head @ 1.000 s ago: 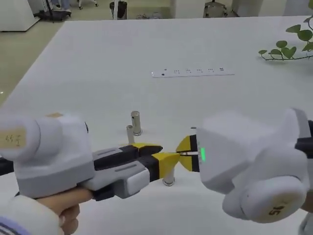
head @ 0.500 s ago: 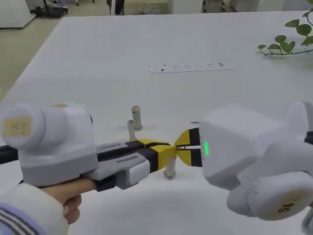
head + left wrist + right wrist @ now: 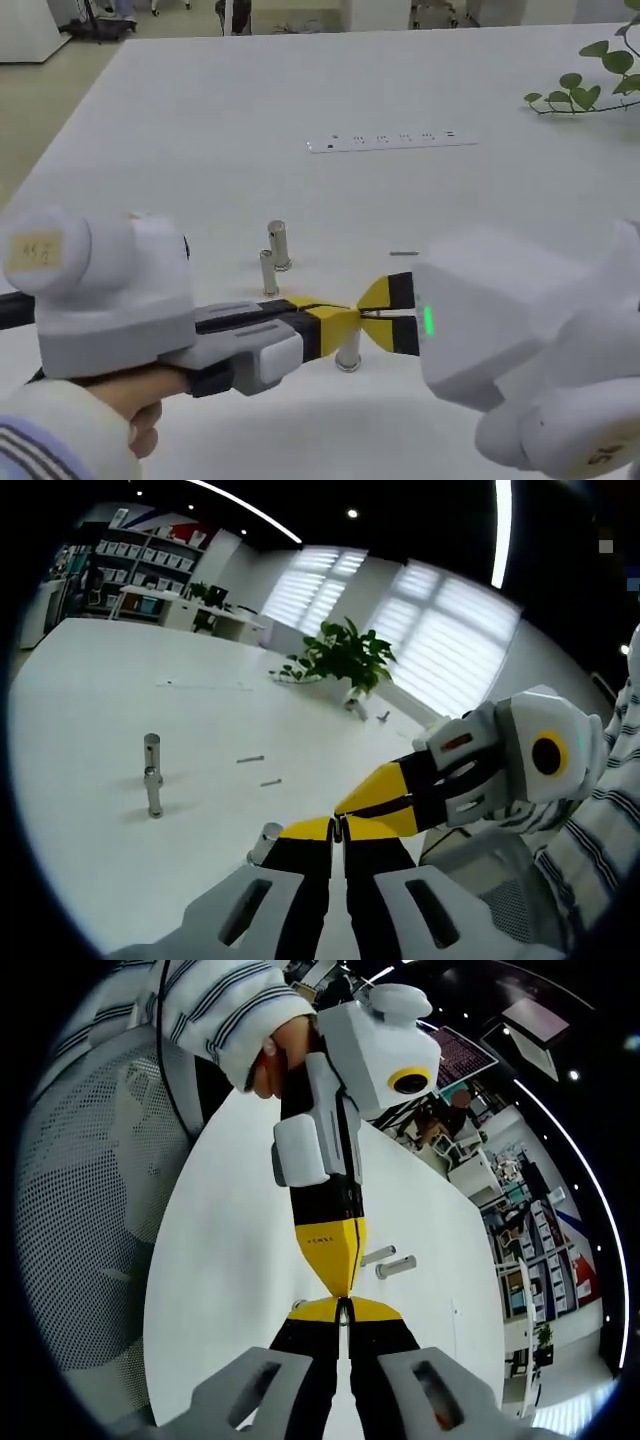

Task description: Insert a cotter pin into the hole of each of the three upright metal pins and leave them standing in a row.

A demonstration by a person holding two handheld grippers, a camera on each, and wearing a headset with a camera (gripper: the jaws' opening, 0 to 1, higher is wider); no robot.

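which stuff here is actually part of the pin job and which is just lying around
Job:
- far metal pin
- middle metal pin
- near metal pin
- loose cotter pin
- left gripper and right gripper, fingers closed, tips meeting

Lying about:
- power strip
- plant

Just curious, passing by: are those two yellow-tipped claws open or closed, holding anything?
Left gripper: shut; anything pinched is too small to tell.
Right gripper: shut; likewise cannot tell.
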